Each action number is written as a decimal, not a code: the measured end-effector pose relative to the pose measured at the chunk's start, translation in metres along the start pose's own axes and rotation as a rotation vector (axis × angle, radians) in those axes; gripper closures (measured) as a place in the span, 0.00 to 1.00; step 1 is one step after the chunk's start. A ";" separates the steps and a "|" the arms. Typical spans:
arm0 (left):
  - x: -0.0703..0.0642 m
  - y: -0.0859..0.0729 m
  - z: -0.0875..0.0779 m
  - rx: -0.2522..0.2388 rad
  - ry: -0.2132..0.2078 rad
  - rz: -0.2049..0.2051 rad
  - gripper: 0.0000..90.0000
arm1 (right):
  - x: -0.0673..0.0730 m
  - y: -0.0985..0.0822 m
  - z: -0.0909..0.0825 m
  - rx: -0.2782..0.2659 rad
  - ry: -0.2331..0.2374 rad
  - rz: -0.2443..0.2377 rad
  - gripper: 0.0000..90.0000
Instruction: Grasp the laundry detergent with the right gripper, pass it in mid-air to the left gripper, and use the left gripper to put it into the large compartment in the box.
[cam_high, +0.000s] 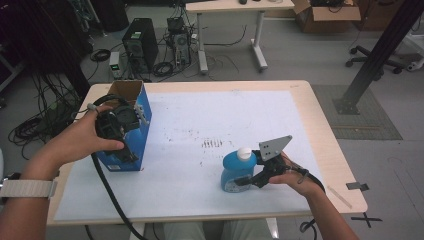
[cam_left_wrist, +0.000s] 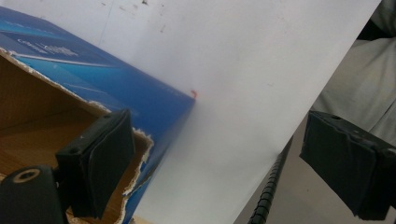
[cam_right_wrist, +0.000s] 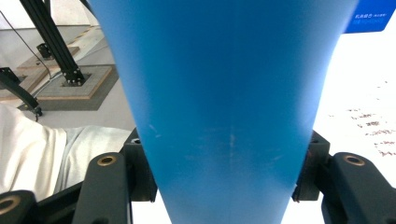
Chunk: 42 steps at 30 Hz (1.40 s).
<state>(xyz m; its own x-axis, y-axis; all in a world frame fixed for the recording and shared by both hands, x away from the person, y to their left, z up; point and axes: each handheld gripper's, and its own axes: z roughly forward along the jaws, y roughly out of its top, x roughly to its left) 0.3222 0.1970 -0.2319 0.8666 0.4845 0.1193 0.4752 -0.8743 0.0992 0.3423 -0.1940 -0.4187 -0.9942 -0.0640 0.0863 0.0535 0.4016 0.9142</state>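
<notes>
On the white sheet near the table's front edge, right gripper (cam_high: 250, 176) pinches smooth blue plastic bottle (cam_high: 236, 170), round white cap. Left gripper (cam_high: 131, 131) spread wide at torn cardboard rim of the blue box (cam_high: 141, 134), far left.

Your right gripper (cam_right_wrist: 224, 186) has its black fingers (cam_right_wrist: 140, 172) clamped on either side of the blue bottle (cam_right_wrist: 224, 93), with the white counter (cam_right_wrist: 364, 84) to the right and a black frame post (cam_right_wrist: 51, 42) far left.
</notes>
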 end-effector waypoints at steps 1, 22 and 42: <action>0.000 0.000 0.000 0.001 0.000 0.001 0.11 | 0.000 0.000 0.000 0.000 0.000 0.000 0.46; -0.007 0.006 -0.009 -0.001 0.018 0.034 0.11 | 0.000 0.019 -0.012 -0.045 -0.034 -0.030 0.49; -0.017 0.021 -0.028 -0.011 0.056 0.066 0.07 | -0.001 0.042 -0.032 0.025 -0.063 0.017 0.49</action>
<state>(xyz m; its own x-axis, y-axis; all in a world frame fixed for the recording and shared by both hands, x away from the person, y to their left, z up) 0.3134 0.1714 -0.2040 0.8861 0.4268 0.1807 0.4151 -0.9042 0.1002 0.3482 -0.2058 -0.3674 -0.9971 0.0001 0.0764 0.0692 0.4248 0.9026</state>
